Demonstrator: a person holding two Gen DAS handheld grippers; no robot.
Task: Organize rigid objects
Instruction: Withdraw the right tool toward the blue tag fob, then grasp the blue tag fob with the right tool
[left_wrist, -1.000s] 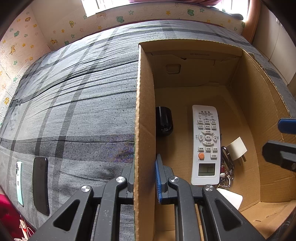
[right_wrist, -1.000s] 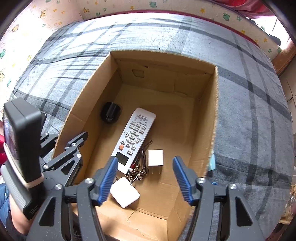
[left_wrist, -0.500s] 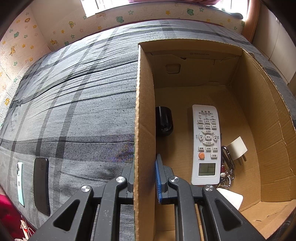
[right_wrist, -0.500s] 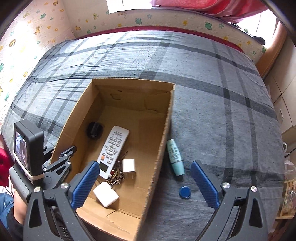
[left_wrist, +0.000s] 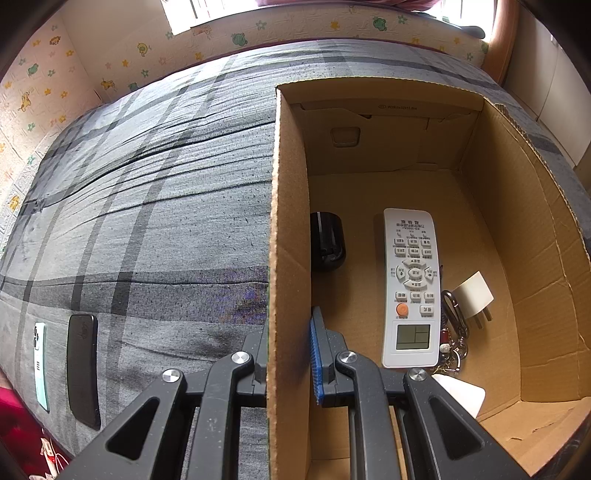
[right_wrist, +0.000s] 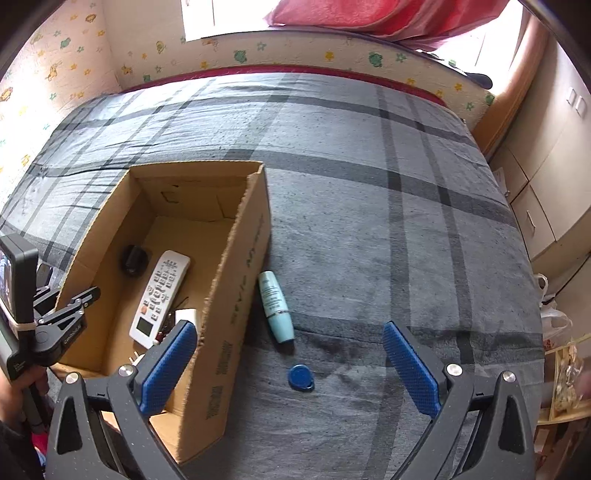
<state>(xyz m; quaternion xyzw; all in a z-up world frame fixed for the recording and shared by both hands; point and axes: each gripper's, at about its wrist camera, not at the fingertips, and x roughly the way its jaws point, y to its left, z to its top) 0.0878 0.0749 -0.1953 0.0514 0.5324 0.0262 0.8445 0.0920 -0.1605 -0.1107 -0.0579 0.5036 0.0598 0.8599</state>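
Meanwhile, the left hand-held gripper (left_wrist: 288, 354) is clamped on the left wall of the cardboard box (left_wrist: 286, 221), one finger outside and one inside. Within the box lie a white remote (left_wrist: 412, 288), a black round object (left_wrist: 327, 242) at its 9 o'clock, a white plug (left_wrist: 472, 295) and keys (left_wrist: 452, 332) at its 3 o'clock. The right hand-held gripper (right_wrist: 288, 365) hangs wide open over the bed (right_wrist: 369, 203), a pale-green tube (right_wrist: 275, 306) and blue tag (right_wrist: 301, 376) between its fingers, just beside the box.

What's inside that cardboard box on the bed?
The cardboard box holds a white remote, a black round thing, a white plug, a bunch of keys and a white block. The left gripper covers part of the block.
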